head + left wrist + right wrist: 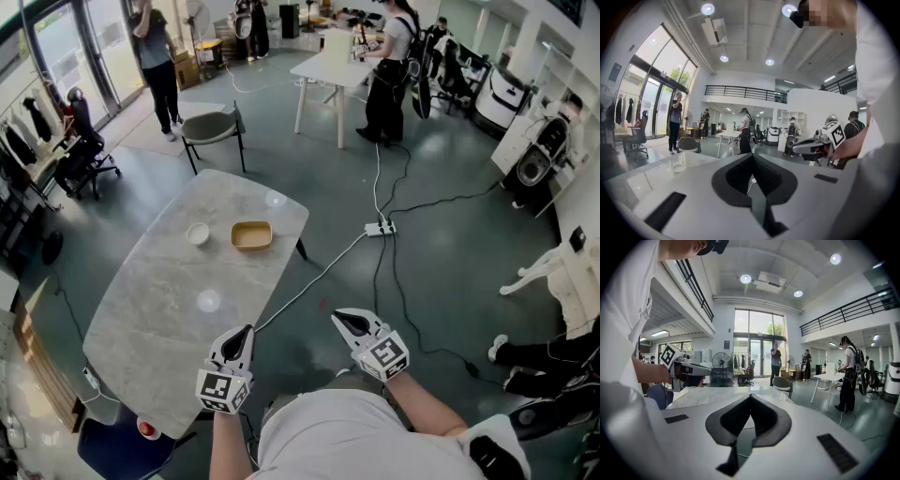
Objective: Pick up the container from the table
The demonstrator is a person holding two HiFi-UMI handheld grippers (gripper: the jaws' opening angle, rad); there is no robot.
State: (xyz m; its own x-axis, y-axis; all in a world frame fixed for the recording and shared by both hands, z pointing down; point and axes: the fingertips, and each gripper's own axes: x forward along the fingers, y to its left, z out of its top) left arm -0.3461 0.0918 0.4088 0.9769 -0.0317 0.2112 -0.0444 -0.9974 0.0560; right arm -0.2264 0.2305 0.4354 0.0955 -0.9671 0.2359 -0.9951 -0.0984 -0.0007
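L gripper closed, jaws tip to tip w/ nothing between, confirmed in own view; R gripper likewise together & empty. Both held low by the body, off the near end of table, well apart from container, lying flat toward the far end, near bowl but not touching it. Step in hand, judging by that: pre-reach, approach not yet begun. Next move prob. calls for: reach fwd across table, open jaws, line up over one rim of container, close, lift level; either gripper poss., L roughly in line w/ it. Hard to make out: container depth & wall thickness, too small in head view; looks empty inside but not certain. Not clearly picked out in either gripper view, lower field blocked by own housings, only a strip of tabletop showing. Near table edge cut off behind grippers & torso.
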